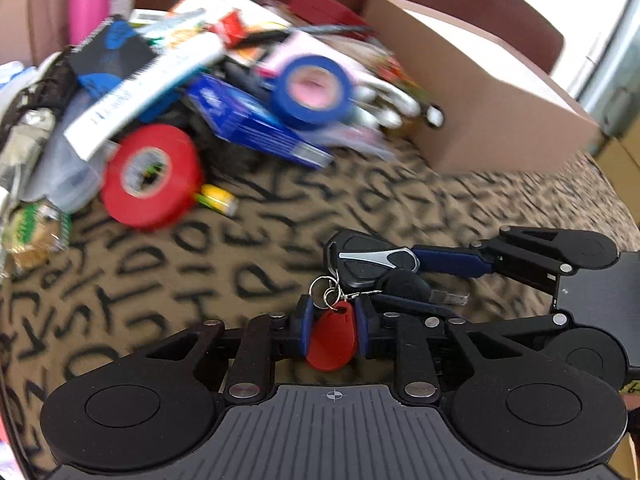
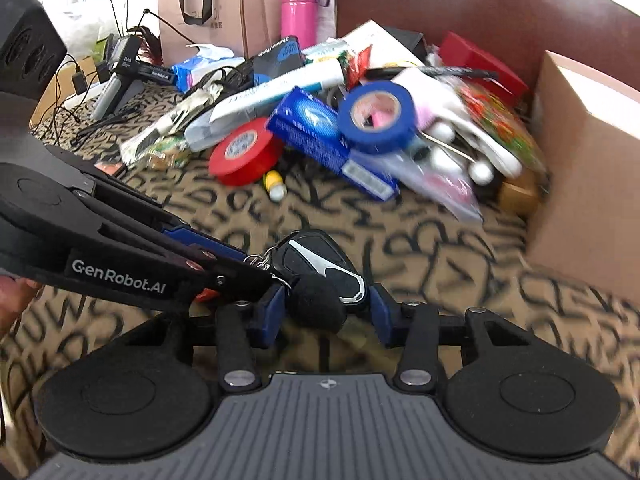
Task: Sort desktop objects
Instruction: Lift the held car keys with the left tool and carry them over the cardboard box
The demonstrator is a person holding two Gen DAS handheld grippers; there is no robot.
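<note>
My left gripper [image 1: 331, 338] is closed on the red key tag [image 1: 332, 340], its blue pads pinching the tag from both sides; my right gripper [image 2: 326, 312] is closed on the key bunch [image 2: 320, 276] itself, the black fob and the rounded black key head wedged between its pads; so both grippers hold the same bunch, one at each end of the rings, close above the lettered tablecloth [image 1: 240, 248]. In the left wrist view the right gripper comes in from the right edge, its fingers crossing just above mine; there is little room between the two tools. Ahead lies a strip of bare cloth, then the clutter pile begins: the red tape roll [image 2: 242, 152] at its near left edge, a small yellow battery [image 2: 276, 184] just beside it, the blue tape roll [image 2: 378, 116] higher on the heap. The cardboard box [image 2: 588, 184] walls off the right side, its near corner close to the open cloth; a pink bottle [image 2: 300, 12] stands at the back.
</note>
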